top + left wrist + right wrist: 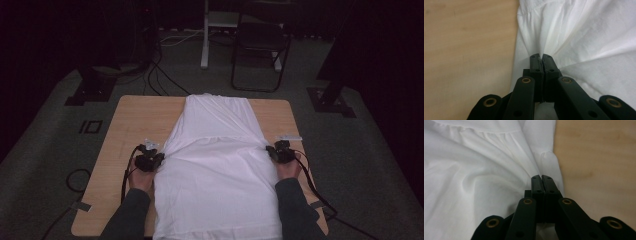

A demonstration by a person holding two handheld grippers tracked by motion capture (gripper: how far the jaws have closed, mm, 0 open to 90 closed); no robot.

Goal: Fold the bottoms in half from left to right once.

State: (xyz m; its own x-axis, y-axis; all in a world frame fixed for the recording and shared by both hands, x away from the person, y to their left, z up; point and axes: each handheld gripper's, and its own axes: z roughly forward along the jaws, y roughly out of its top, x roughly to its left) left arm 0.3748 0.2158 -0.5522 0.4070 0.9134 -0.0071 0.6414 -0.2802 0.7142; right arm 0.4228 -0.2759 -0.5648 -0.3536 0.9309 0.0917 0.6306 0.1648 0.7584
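Currently both grips sit on the side edges of the white garment (215, 175), which lies flat along the middle of the tabletop (135, 125), its near end hanging off the edge by me and its far end reaching the far edge.

Left hand-held gripper (150, 161): jaws pressed together, pinching a fold of the cloth's left edge; in the left gripper view the fabric radiates in tight creases from the pinch (541, 58). Right hand-held gripper (280, 151): likewise clamped on the right edge, pleats fanning from the tips (541, 178).

Risks, as I judge them:
- Each pinch looks shallow, close to the hem. A pull outward or upward could let the cloth slide out of one side, leaving the garment skewed.
- Layers: I cannot tell whether each grip holds one layer or both. If only the top, lifting would separate front from back and bunch the fold.
- Uneven lift between hands would drag the far part, beyond the gathered seam (486, 132), crooked across the wood.
- The overhanging near end may tug the piece toward me once weight leaves the tabletop.
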